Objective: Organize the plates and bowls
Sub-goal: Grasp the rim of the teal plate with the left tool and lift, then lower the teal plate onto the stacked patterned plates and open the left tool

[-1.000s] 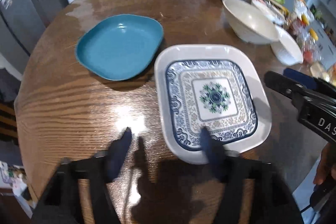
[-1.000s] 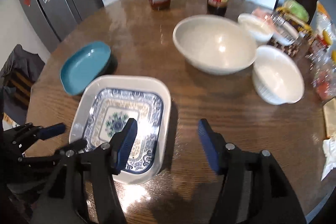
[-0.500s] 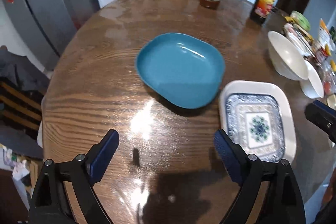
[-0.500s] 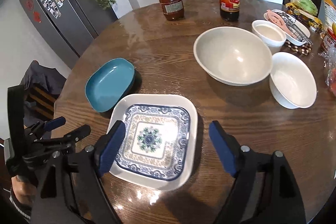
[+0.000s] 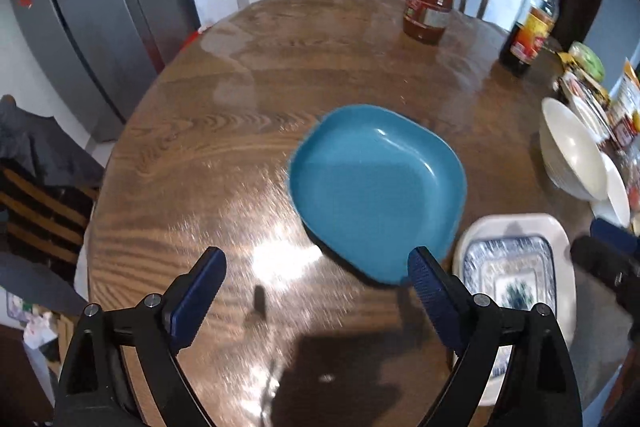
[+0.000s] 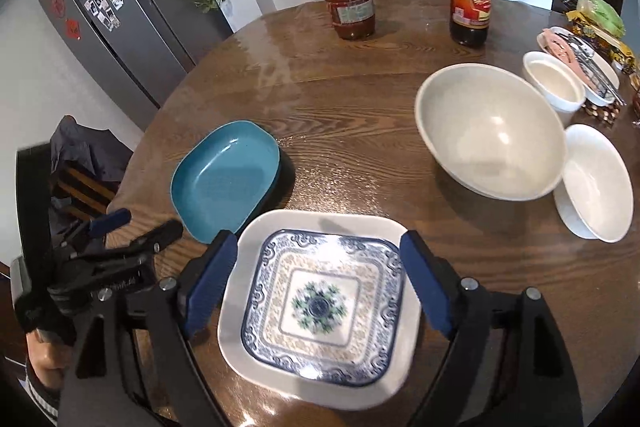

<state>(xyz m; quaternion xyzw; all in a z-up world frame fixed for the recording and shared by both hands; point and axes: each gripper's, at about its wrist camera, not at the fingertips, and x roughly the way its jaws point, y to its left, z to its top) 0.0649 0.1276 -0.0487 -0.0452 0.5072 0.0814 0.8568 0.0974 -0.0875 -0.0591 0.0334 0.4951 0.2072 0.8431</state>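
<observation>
2 plates lie side by side on the wooden table (image 6: pixel 360 131): a bare teal plate (image 6: pixel 224 179), then a blue-patterned white plate (image 6: pixel 320 303). Right of them, 3 white bowls (image 6: pixel 488 131) look bare. Bottle labels are unreadable. Left gripper (image 5: pixel 316 287) and right gripper (image 6: pixel 316 287) hover with fingers apart, gripping nothing.

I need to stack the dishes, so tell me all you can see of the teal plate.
The teal plate is a shallow, rounded-rectangle dish, plain glossy teal, empty, lying flat and upright on the wooden table. Its near corner sits right by the patterned plate; contact is unclear. No jaws touch it.
</observation>
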